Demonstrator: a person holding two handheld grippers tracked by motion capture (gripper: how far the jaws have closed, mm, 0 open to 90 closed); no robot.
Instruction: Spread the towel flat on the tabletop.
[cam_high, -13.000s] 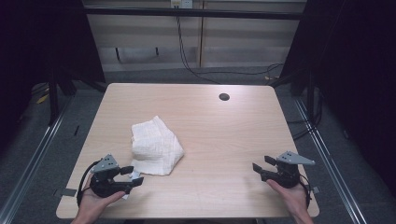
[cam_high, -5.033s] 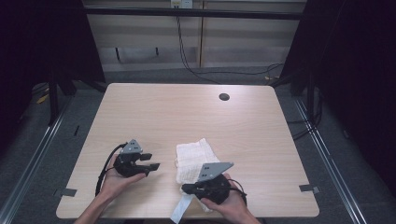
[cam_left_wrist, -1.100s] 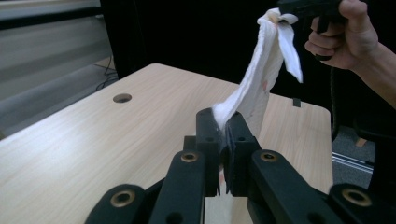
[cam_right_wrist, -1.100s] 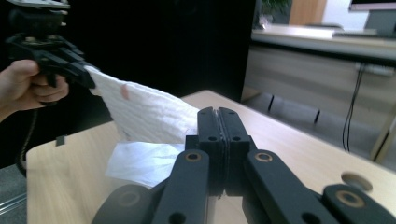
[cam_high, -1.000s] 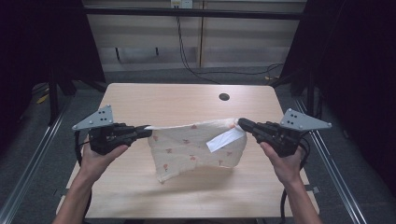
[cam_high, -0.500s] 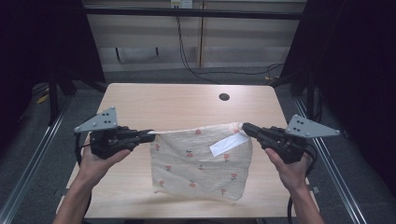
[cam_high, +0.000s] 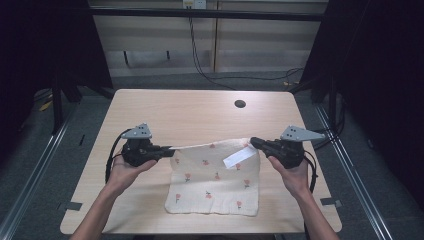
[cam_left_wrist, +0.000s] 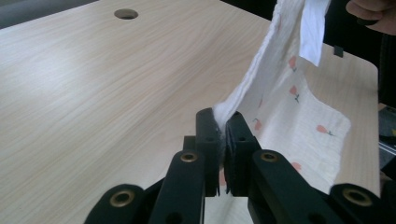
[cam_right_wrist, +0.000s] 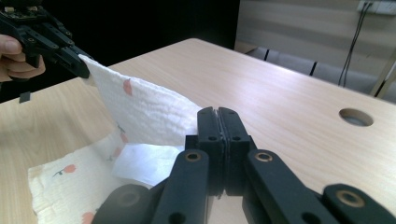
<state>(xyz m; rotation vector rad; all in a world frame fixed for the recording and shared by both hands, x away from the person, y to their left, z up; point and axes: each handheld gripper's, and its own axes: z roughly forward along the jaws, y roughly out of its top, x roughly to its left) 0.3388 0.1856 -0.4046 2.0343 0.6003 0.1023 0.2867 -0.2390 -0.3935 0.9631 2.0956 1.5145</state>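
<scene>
While its near half lies flat on the light wooden table (cam_high: 150, 110), the white crinkled cloth with small red flowers (cam_high: 215, 180) stretches between the left gripper (cam_high: 167, 149) and right gripper (cam_high: 253, 142), each clamped on a top corner.

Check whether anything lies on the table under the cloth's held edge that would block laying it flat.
Nothing visible does. The left gripper and right gripper each pinch a far corner of the cloth, whose near part already lies on the table. The wood beyond it is bare; the hole sits farther back.
</scene>
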